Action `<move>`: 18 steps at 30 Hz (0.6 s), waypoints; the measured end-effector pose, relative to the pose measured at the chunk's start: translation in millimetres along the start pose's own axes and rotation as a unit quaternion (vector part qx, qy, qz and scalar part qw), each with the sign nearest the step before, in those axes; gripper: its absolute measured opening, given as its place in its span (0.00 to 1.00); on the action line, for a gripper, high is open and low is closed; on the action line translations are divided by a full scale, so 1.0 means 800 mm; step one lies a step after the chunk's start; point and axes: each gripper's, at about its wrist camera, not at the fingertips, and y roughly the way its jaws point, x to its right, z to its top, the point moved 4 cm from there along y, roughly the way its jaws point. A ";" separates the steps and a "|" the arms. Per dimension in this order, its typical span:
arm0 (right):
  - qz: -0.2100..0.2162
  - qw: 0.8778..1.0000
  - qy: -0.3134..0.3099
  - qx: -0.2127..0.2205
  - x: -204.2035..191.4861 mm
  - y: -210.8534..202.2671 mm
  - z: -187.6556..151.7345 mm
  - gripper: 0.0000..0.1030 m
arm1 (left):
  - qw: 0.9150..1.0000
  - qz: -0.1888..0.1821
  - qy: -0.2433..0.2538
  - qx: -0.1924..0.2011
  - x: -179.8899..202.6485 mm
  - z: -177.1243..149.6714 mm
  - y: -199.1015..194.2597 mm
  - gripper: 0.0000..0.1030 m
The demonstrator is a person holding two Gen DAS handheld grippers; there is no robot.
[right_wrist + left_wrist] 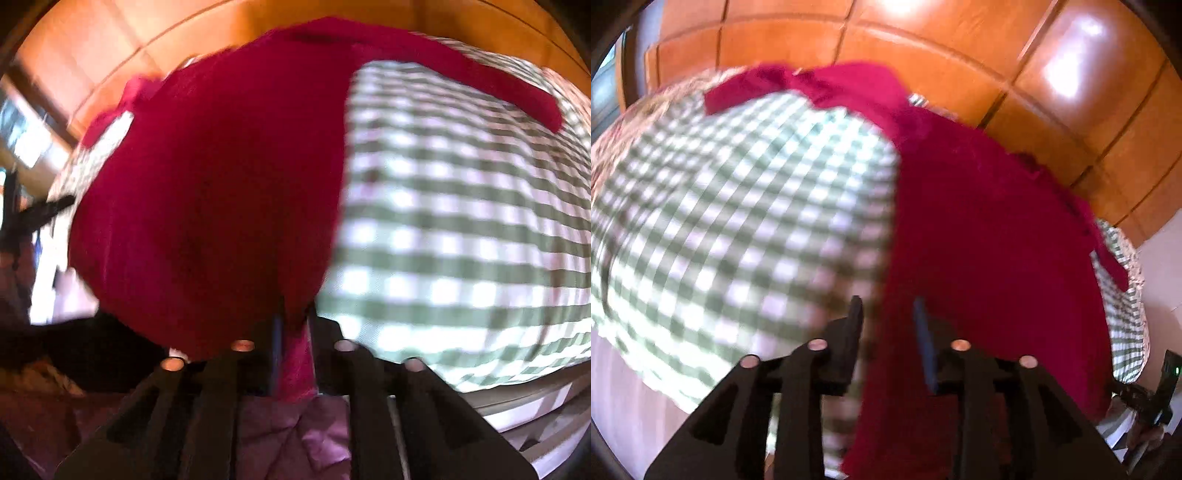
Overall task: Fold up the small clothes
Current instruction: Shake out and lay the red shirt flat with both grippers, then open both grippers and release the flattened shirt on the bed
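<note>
A red garment (979, 240) lies spread on a green-and-white checked bed sheet (738, 203). My left gripper (888, 317) hovers over the garment's left edge, its jaws apart and nothing pinched between them. In the right wrist view the red garment (207, 203) fills the left half, with one sleeve stretched over the checked sheet (461, 240). My right gripper (295, 325) is at the near hem. A strip of the red cloth fills the narrow gap between its fingers, and the pads close on it. Both views are blurred.
An orange padded leather headboard (923, 44) stands behind the bed and also shows as the headboard (110, 48) in the right wrist view. Pink quilted fabric (295, 435) lies under the right gripper. A black device (1156, 391) shows at the far right edge.
</note>
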 end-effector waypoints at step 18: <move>-0.372 0.923 -0.009 0.098 0.229 0.046 0.199 0.41 | 0.987 -0.057 0.147 -0.038 0.201 0.006 0.103 0.45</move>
